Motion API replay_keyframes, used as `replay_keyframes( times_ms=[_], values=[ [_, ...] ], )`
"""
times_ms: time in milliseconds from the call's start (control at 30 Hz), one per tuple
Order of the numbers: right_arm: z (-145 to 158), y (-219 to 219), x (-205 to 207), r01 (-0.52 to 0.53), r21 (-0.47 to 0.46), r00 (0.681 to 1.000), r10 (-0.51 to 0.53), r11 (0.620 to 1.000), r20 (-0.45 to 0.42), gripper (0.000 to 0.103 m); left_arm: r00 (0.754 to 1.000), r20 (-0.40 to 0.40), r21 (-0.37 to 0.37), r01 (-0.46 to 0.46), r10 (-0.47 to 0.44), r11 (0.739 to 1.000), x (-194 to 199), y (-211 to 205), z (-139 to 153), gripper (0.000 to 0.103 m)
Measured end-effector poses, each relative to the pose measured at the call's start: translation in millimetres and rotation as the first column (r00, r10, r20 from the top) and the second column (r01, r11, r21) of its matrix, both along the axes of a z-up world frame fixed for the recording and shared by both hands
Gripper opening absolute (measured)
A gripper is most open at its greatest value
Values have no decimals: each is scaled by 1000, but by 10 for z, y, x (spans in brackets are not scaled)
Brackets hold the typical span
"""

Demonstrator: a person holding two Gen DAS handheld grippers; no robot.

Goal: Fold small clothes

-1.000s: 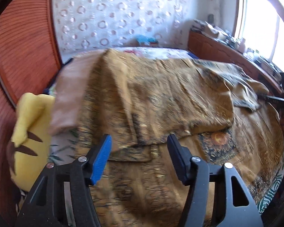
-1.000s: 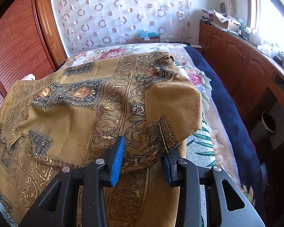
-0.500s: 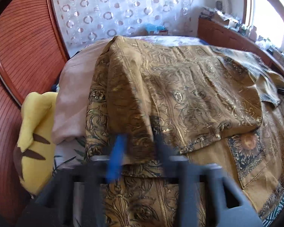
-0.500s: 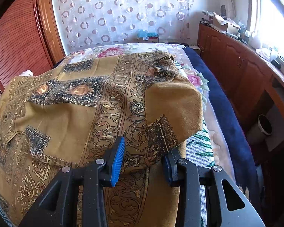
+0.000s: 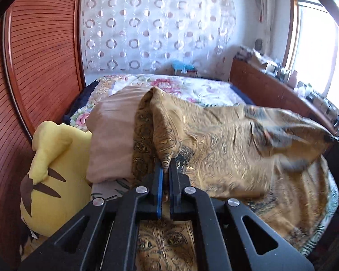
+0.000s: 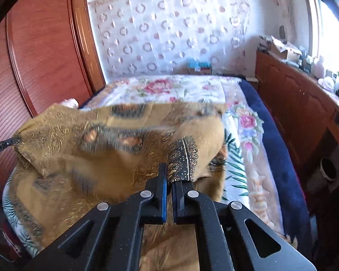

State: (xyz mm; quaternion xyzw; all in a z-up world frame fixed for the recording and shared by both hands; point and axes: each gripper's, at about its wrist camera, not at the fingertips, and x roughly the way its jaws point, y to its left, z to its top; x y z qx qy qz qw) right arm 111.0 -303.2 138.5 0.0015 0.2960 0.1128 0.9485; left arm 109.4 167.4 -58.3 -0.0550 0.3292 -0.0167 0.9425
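Note:
A golden-brown patterned garment [image 5: 226, 144] lies on the bed and is lifted along its folded edge. My left gripper [image 5: 166, 167] is shut on one corner of it, the cloth rising in a ridge from the jaws. My right gripper [image 6: 169, 169] is shut on the other corner of the garment [image 6: 101, 149], by a dark patterned patch. Each gripper's tip shows at the far edge of the other's view, the right gripper [image 5: 336, 139] and the left gripper [image 6: 2, 146], with the cloth stretched between them.
A yellow plush toy [image 5: 49, 171] and a pink pillow [image 5: 113, 135] lie at the left. The floral bedspread [image 6: 169, 88] stretches behind, with a blue blanket [image 6: 275, 140] and a wooden cabinet [image 6: 296, 103] at the right. A wooden wardrobe [image 5: 34, 67] stands at the left.
Both grippers have closed on the garment's corners and lifted them. The folded edge has risen off the bed and the cloth is moving and blurred.

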Motion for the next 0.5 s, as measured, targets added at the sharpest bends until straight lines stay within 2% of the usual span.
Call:
replay_keyframes(
  times_ms=[233, 367, 500],
  values=[
    [58, -161, -714, -16, 51, 1000, 16, 999, 5, 3, 1000, -10, -140, 0, -2, 990, -446, 165, -93, 5],
    [-108, -207, -1000, -22, 35, 999, 23, 999, -35, 3, 999, -44, -146, -25, 18, 989, -645, 175, -261, 5],
    [-431, -156, -1022, -16, -5, 993, 15, 1000, -119, 3, 995, -92, -111, -45, 35, 993, -665, 112, -447, 5]
  ],
)
